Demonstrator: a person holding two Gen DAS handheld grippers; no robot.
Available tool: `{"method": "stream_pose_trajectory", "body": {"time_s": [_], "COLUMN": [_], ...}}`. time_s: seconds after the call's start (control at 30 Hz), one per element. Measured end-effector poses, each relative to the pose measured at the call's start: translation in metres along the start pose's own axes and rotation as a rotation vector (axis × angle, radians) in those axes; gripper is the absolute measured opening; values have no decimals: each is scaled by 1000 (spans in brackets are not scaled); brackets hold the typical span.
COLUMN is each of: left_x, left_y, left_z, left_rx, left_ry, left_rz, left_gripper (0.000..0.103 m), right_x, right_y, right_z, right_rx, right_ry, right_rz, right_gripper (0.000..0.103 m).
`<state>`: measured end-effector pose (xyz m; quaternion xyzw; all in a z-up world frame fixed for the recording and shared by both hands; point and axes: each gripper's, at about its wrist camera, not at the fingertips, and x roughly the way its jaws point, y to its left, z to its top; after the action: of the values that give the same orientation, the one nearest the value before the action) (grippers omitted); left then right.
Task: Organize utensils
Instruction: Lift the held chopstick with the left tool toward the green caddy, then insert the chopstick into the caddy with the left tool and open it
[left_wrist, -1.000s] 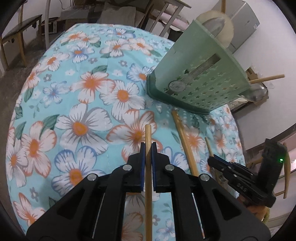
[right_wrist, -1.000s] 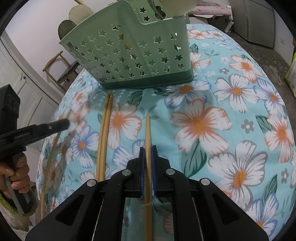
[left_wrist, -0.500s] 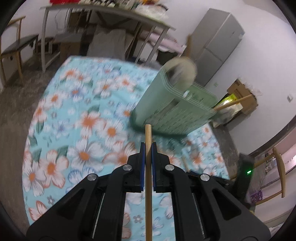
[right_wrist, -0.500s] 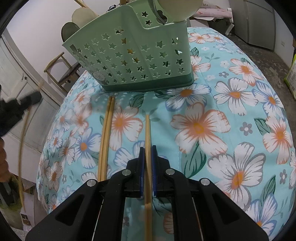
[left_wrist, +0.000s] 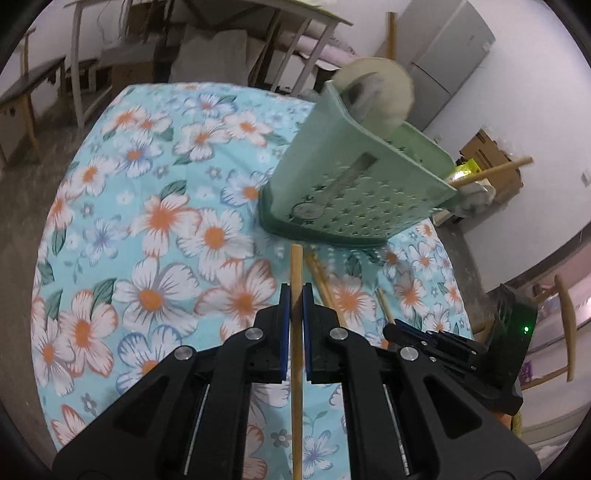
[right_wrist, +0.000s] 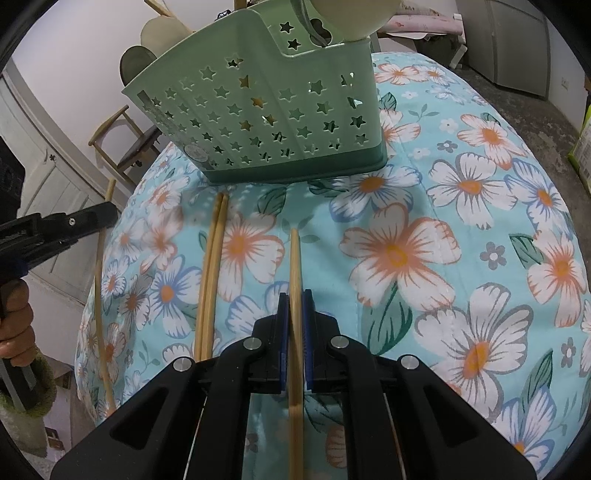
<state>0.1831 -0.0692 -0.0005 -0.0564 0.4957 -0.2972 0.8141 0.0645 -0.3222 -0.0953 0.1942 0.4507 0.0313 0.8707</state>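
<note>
Two grippers, one chopstick each

L gripper (left_wrist: 294, 295) clamped on a chopstick (left_wrist: 296, 266); R gripper (right_wrist: 294, 302) clamped on another chopstick (right_wrist: 294, 258). Green star-cut utensil caddy (right_wrist: 266, 122) at far end of floral tablecloth (right_wrist: 424, 240), loose chopstick pair (right_wrist: 212, 266) lying left of R gripper

Matt green plastic caddy (right_wrist: 266, 110), floral cloth (right_wrist: 424, 258), smooth wooden chopsticks (right_wrist: 212, 273).
</note>
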Motion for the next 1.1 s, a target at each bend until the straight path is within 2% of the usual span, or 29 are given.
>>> {"method": "stream_pose_trajectory", "body": {"time_s": [0.23, 0.43, 0.67, 0.9, 0.97, 1.1], "left_x": [3, -17, -61, -113, -127, -155], "left_y": [13, 2, -24, -64, -79, -113], "left_z": [-1, 3, 17, 42, 52, 76], "left_rx": [-35, 14, 75, 143, 173, 243], "left_ry": [9, -59, -202, -402, -471, -658], "left_rz": [4, 4, -39, -138, -170, -212], "left_gripper": [5, 5, 5, 5, 5, 5], "right_x": [1, 2, 2, 2, 2, 3], "right_y": [1, 2, 2, 2, 3, 2], "right_z": [0, 0, -1, -1, -1, -1], "right_rx": [-1, -6, -6, -6, -6, -5], "right_ry": [0, 1, -1, -1, -2, -1], "right_rz": [-1, -7, -10, -10, -10, -11], "right_gripper": [7, 7, 7, 7, 7, 7]}}
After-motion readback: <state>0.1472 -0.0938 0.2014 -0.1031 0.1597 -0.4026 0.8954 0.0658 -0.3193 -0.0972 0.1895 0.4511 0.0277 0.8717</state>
